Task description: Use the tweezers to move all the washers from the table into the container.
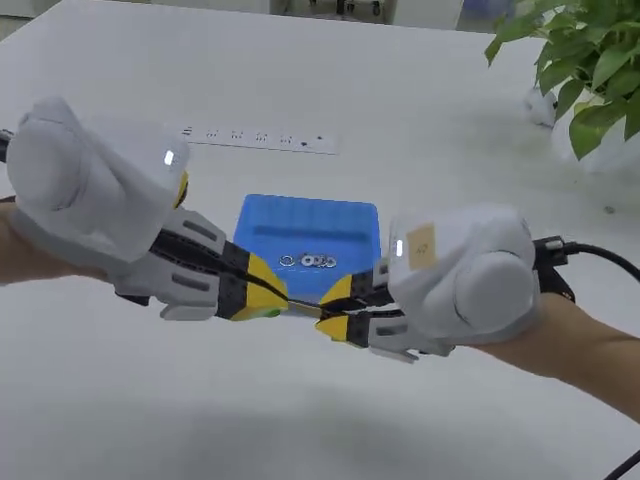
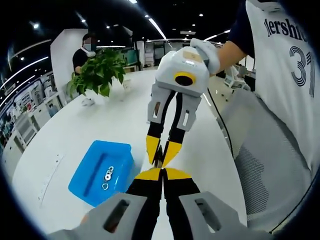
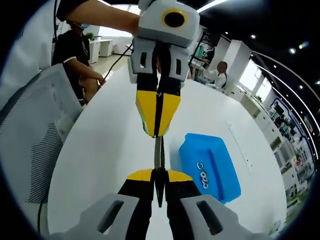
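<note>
Gripping one end of the tweezers, the left tool comes in from the left of the head view with its yellow-tipped jaws clenched together on the thin dark metal. The tweezers lie with their long axis running left to right, close to level and a touch lower at the right end, held above the white surface just in front of the near wall of the blue container. Which end is the pointed one I cannot tell. The container sits open-topped on the surface behind the two tools, and a short row of washers lies on its floor, nearer the front wall than the back. Beyond it a white power strip lies flat. The right tool faces the left one tip to tip, its jaws likewise clenched on the other end of the tweezers; in the right gripper view the metal runs straight from between its own jaws into the opposite tips. A leafy plant stands at the far right
</note>
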